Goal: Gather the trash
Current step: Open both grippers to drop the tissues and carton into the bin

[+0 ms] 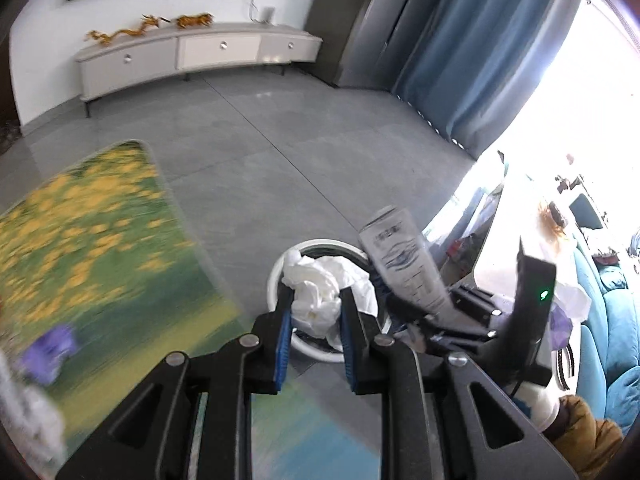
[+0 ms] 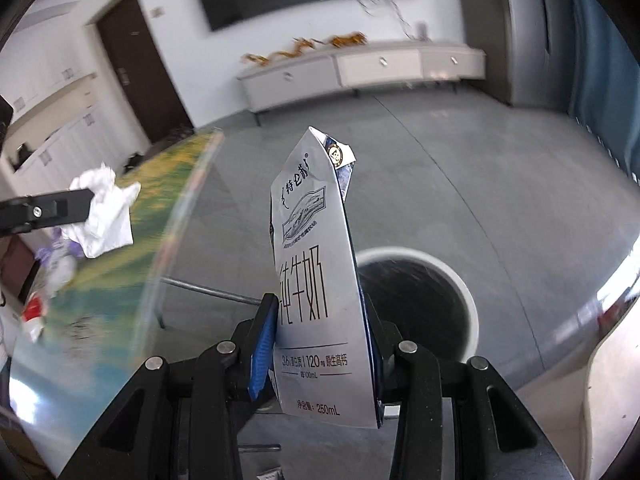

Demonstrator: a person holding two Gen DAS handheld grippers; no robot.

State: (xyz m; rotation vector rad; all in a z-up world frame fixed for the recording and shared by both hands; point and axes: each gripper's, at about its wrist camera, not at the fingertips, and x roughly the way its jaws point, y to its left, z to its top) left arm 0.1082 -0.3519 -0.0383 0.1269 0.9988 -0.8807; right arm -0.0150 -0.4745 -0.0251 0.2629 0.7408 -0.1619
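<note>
I have my right gripper (image 2: 320, 344) clamped low on a milk carton (image 2: 316, 280), and my left gripper (image 1: 316, 312) pinched on a crumpled white tissue (image 1: 320, 292). Both loads hang in the air near the round white trash bin (image 2: 460, 276) on the grey floor, off the edge of the flower-print table (image 1: 88, 232).

I think the carton is the risk. From the right wrist view it sits left of the bin's mouth, not squarely over it, so letting go here could bounce it off the rim onto the floor. The tissue is light and could cling to a blue pad (image 1: 283, 348) or drift wide. The two grippers are close and could collide.

The carton's long axis runs up along the fingers, folded top end pointing away from me, leaning slightly.
</note>
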